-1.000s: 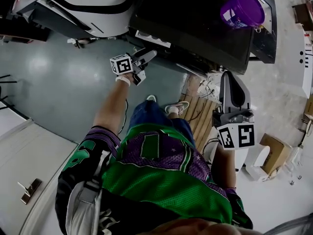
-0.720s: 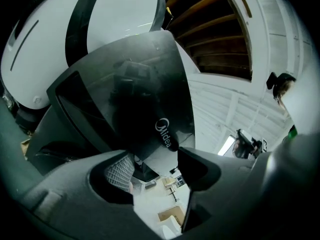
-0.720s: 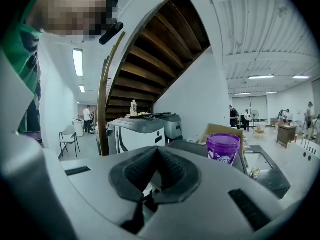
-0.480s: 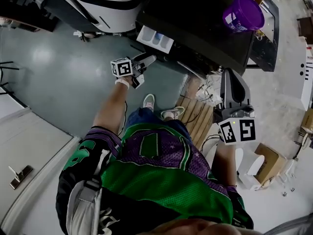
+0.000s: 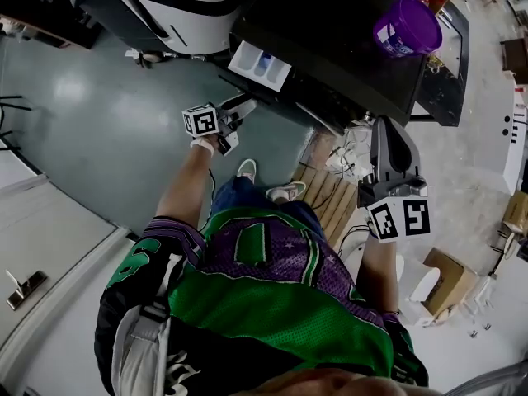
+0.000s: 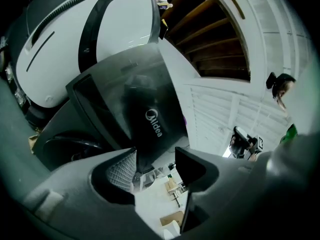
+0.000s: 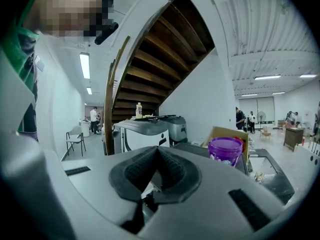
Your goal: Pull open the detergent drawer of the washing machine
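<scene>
Grey-green floor [image 5: 99, 139] in front of a dark washing machine [image 5: 346, 48], its drawer standing out.

From the head view the machine's front panel is hidden beneath its glossy black top, and the person's green jersey fills the lower frame. The detergent drawer [image 5: 258, 64] juts from the front at the upper left corner, its long axis running out toward the floor and its open top facing up. It is white plastic and boxy with a blue patch inside, but the dividers are too small to read. The left gripper [image 6: 155, 156] hangs just beside it, apart from it, its ribbed jaws closing with nothing between them. The right gripper [image 7: 156, 170] is off to the side with its jaws pressed together, empty. A purple tub [image 5: 406, 23] sits on the machine's top.
</scene>
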Tool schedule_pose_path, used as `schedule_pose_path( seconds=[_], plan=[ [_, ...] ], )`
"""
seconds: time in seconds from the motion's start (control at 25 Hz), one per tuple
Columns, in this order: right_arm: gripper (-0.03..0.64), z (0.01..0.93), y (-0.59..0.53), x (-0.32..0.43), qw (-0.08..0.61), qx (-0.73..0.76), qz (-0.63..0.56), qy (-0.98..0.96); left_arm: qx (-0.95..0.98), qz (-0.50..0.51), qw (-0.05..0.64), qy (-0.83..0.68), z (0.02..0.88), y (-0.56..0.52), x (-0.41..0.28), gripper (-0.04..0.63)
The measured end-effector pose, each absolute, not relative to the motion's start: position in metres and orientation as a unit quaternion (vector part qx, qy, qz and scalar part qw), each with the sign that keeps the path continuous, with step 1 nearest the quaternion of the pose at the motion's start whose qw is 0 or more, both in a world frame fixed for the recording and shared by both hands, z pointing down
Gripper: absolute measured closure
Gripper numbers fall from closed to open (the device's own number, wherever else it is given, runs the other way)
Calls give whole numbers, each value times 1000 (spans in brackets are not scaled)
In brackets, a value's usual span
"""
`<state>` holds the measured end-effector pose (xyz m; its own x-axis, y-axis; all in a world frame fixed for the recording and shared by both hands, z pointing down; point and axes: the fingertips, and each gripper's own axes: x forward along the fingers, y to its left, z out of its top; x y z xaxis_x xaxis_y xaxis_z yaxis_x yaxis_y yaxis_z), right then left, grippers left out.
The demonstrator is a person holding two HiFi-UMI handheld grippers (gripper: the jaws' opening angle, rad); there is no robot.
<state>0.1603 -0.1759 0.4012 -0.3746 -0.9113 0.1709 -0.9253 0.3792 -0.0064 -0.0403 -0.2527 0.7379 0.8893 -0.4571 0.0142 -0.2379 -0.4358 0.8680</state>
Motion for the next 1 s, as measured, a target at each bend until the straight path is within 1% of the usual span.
schedule_pose_path(
  seconds=[0.08,0.2,0.4,0.64,1.0],
  plan=[
    [617,402,-172,157,75,553,48,-829,832,-114,502,-205,747,-250,-38,348],
    [617,402,-169,155,85,552,43,-828,820,-164,512,-196,736,-258,-39,330],
    [617,404,-162,163,92,564,45,-819,790,-209,543,-193,740,-273,-37,308],
    [617,406,-158,167,95,573,46,-813,769,-273,555,-161,724,-275,-37,307],
    [617,413,-150,151,94,568,55,-816,764,-273,562,-162,724,-259,-45,307]
  ],
)
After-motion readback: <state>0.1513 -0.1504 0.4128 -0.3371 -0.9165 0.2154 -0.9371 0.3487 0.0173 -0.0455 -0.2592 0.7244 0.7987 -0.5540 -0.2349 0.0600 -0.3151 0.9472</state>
